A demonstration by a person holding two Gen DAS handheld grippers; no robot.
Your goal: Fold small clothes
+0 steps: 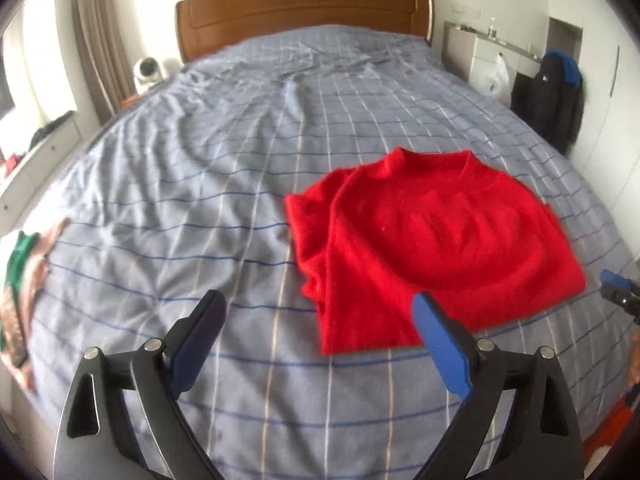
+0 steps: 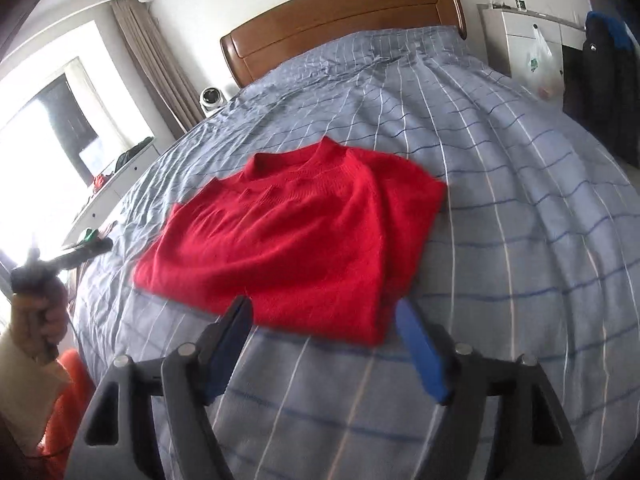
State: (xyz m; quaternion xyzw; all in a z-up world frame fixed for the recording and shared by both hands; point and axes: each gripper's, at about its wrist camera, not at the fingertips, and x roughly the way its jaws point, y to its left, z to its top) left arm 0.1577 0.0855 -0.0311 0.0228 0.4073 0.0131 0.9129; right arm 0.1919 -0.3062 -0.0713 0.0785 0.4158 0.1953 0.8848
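At the far left edge of the left wrist view, a heap of green and patterned clothes [image 1: 18,280] is lying on the bed's edge, blurred. Beyond it, a small white fan-like device [image 1: 146,72] is sitting beside the wooden headboard [image 1: 304,8], near a brown curtain [image 1: 96,40].

The left gripper [image 1: 322,320] is hovering above the grey-blue checked bedspread [image 1: 180,200], its blue-padded fingers [image 1: 440,348] standing wide apart with nothing between them. No earlier view is given to compare.

Just to its right, the red sweater [image 1: 432,240] is lying folded flat on the bedspread, collar pointing toward the headboard, one side tucked over in soft folds. The right finger pad is overlapping the sweater's near edge in the view, though contact cannot be told.

In the right wrist view, a person's hand [image 2: 44,316] in a pale sleeve is gripping the left tool's handle at the far left, above something orange [image 2: 68,392]. The sweater [image 2: 288,240] is resting in the middle of the bed, and the right gripper [image 2: 324,316] is hanging just in front of its near hem, fingers [image 2: 420,356] spread and empty.

At the far right, a white cabinet [image 2: 516,32] with a plastic bag [image 2: 538,60] hanging on it is standing next to a dark jacket [image 2: 600,76].
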